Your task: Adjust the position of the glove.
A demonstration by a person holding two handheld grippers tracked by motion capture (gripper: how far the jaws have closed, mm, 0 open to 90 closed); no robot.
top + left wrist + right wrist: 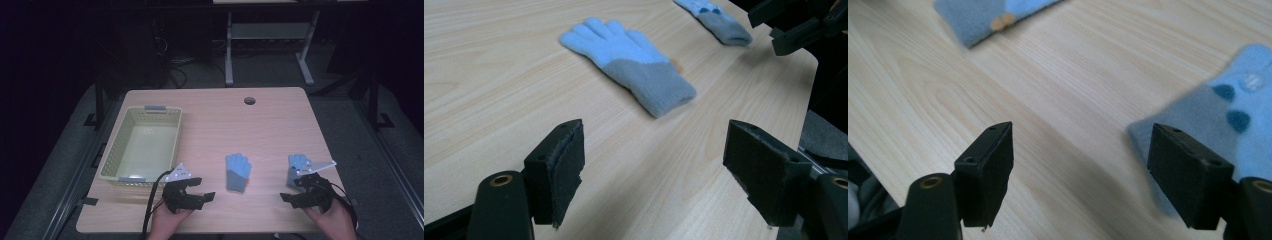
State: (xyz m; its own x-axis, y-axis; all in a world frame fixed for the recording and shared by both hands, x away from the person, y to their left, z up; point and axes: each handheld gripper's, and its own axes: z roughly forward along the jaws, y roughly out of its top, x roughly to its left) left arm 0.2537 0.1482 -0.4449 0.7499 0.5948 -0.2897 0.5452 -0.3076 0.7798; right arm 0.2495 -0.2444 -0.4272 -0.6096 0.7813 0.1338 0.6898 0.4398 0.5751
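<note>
Across the middle of the high view spreads the wooden counter [215, 125], pale against a dark floor. On its left part sits a pale yellow basket [116, 165] with latticed walls, its long side running up the frame.

Lower centre of that view, a blue glove [237, 171] lies flat on the counter, fingers pointing up the frame and grey cuff toward the bottom. To the lower right lies a second glove [296, 167], its near end covered by the right tool. The two gloves are well apart.

At the bottom left of centre, the left tool [197, 192] is held in a hand just below the basket's near corner, its jaws spread with nothing between them. In the left gripper view the first glove [634, 62] lies ahead of those jaws, apart from them, with the second glove [716, 20] at the upper right.

At the lower right of the high view, the right tool [300, 192] is held in the other hand, jaws spread wide. In the right gripper view the second glove [1218, 115] lies at the right, its grey cuff reaching behind the right-hand jaw; whether it touches is unclear.
</note>
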